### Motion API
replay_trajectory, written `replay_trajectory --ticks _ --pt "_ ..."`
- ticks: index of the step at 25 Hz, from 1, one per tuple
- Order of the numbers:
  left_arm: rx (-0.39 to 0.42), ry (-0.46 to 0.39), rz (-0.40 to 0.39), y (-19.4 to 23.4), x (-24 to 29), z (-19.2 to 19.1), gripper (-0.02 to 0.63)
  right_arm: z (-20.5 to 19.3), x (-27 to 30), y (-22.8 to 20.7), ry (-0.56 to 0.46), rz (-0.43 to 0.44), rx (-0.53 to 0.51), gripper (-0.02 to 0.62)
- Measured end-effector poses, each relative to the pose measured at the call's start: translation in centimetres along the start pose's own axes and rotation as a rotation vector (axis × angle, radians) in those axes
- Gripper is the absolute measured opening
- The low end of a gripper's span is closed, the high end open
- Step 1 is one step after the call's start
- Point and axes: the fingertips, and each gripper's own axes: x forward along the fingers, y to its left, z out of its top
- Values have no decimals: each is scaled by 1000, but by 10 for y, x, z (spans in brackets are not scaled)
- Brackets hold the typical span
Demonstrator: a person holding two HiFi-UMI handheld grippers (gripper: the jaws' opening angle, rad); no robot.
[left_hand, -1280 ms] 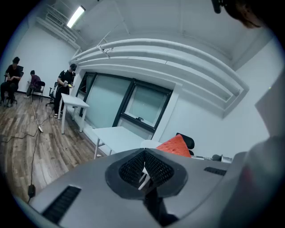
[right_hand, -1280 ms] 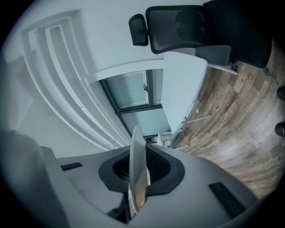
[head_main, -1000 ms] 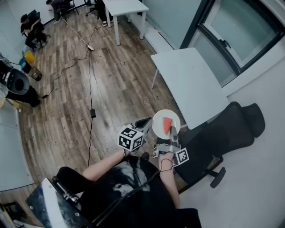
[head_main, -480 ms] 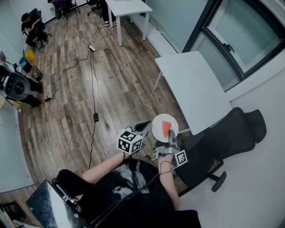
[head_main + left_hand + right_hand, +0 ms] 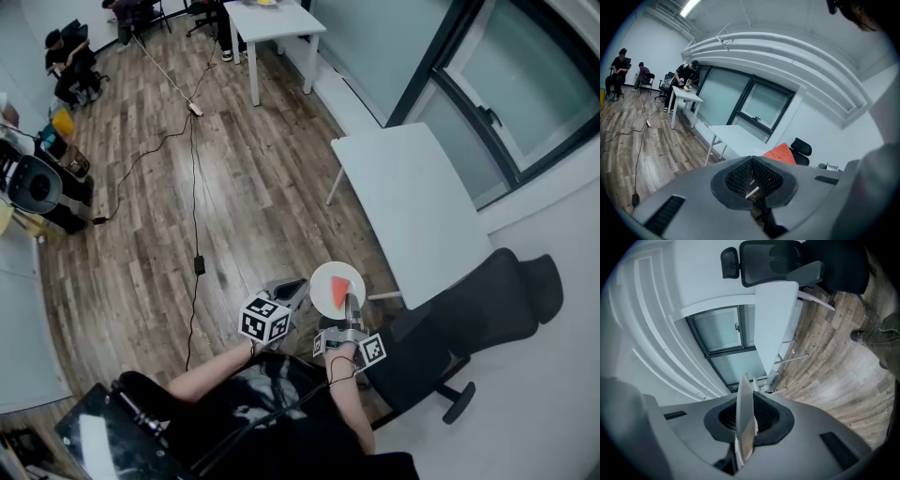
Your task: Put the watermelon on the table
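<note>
Above the wooden plank floor [image 5: 234,187], between the person's body and the long white rectangular bench [image 5: 412,211], the red wedge of watermelon [image 5: 339,292] hangs in the air on a round white plate [image 5: 319,277]. The plate is the only container in play. It holds that single slice and nothing else that I can see, and the slice lies flat near the plate's middle.

The right gripper [image 5: 349,306] carries the load. In the right gripper view its jaws are clamped on the plate's rim, with the plate [image 5: 744,420] edge-on between the ribbed pads. The left gripper [image 5: 292,288] sits just beside the plate on the person's left and does not touch it. In the left gripper view its jaws [image 5: 752,180] are pressed together, with only a small pale sliver at the seam that I cannot identify. The watermelon [image 5: 780,153] shows just past them.

By my reading the pick-up is done and the carry is under way, but the delivery is not. The plate is near the bench's closer end and not over it, and a black office chair [image 5: 478,309] stands just to the person's right of that end. The bench top looks bare. What is left, I judge, is to bring the plate over the bench, set it down level so the slice does not slide, and let go of the rim.
</note>
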Motion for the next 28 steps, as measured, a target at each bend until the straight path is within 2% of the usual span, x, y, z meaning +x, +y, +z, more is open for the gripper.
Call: replay_trajectory --ticks 7,11,13,17,19,25,28 --pt "25 -20 6 18 102 69 5 61 95 36 28 -5 -63 29" --pt "167 -38 47 22 162 117 5 107 152 70 56 52 -161 29" --pt "231 -30 74 29 184 132 5 120 174 77 72 60 -164 29" --pt "341 3 79 37 223 153 5 147 211 75 100 37 -157 29" --pt "346 16 75 45 241 162 5 157 232 72 113 31 -152 29" --pt "254 57 67 90 297 182 5 168 298 71 126 0 -142 29" --pt "258 68 48 117 329 200 5 173 345 73 113 0 -153 29"
